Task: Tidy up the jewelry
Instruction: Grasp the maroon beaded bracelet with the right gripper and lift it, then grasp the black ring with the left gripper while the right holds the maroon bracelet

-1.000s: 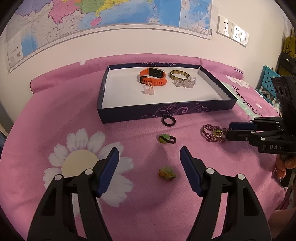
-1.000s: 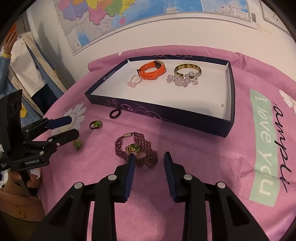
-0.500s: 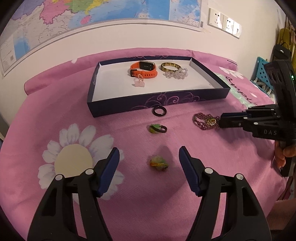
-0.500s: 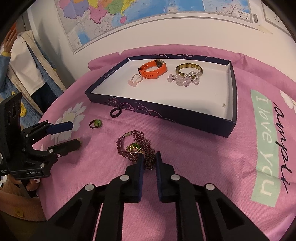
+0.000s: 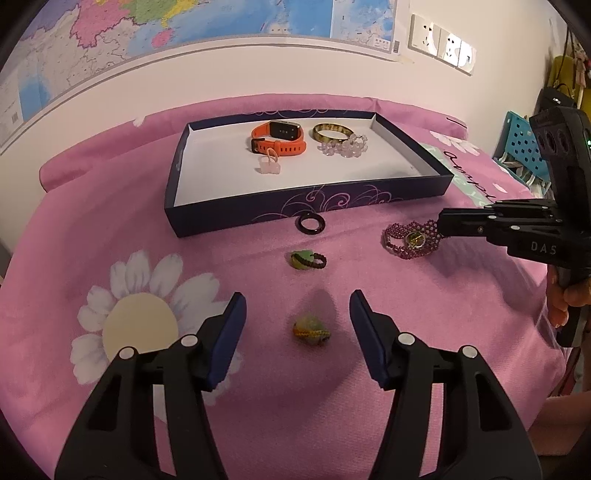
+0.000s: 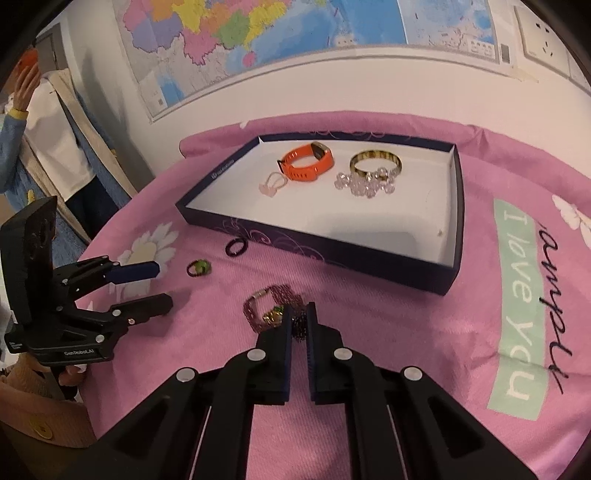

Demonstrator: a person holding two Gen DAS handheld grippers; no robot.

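Observation:
A dark blue tray [image 5: 303, 212] [image 6: 325, 253] on the pink cloth holds an orange watch [image 5: 277, 142], a gold bangle [image 5: 330, 132], clear beads [image 5: 344, 146] and a pink hair tie [image 5: 269, 166]. In front of it lie a black ring [image 5: 309, 224], a green-stone ring [image 5: 306, 259] and a yellow-green charm [image 5: 311, 329]. My left gripper [image 5: 297, 319] is open, with its fingers either side of the charm. My right gripper [image 6: 299, 321] is shut on the purple beaded bracelet [image 6: 267, 308], which also shows in the left wrist view [image 5: 410, 240].
The pink cloth carries a daisy print [image 5: 136, 325] and a green text strip [image 6: 524, 302]. A wall with a map [image 5: 184, 22] stands behind the tray. A blue crate [image 5: 524, 147] sits at the right. A person [image 6: 40, 122] stands at the left.
My right gripper has closed from open onto the purple bracelet. My left gripper has moved forward, so the charm now lies between its fingers.

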